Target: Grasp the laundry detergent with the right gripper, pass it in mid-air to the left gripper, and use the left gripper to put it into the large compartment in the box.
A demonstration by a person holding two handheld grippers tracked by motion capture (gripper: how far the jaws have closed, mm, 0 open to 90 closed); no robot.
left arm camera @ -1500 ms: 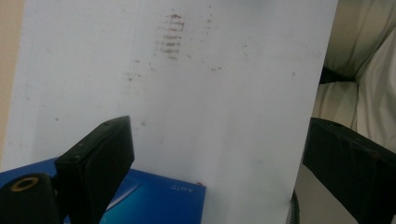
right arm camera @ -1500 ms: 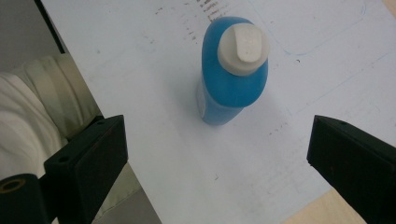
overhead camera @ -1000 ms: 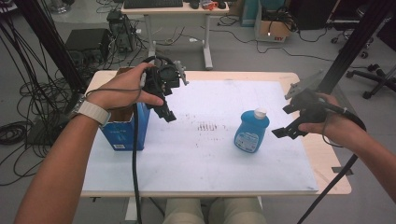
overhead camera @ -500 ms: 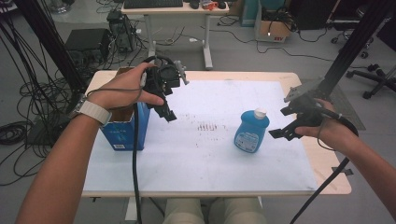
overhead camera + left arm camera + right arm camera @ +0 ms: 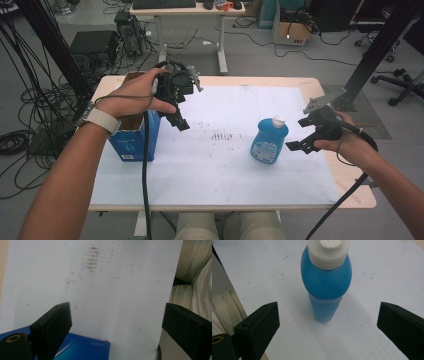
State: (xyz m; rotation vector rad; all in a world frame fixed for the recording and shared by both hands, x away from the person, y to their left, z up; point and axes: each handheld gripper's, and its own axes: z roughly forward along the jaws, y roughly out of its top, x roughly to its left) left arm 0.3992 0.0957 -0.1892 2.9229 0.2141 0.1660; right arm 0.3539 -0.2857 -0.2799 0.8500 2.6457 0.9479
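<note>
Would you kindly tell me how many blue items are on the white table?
2: a blue bottle standing right of centre, and a blue box at the left edge. None appear hidden.

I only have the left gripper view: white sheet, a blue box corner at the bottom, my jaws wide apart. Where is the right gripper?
Observer: The right gripper is at the table's right side, beside a blue bottle.
Operator: Is it holding the bottle?
Observer: No. Its jaws are open and the bottle stands upright between and beyond them, untouched.
Operator: Is the bottle capped?
Observer: Yes, a white cap sits on top.
Operator: And my box?
Observer: The blue box stands open-topped at the table's left edge, under the left gripper.
</note>
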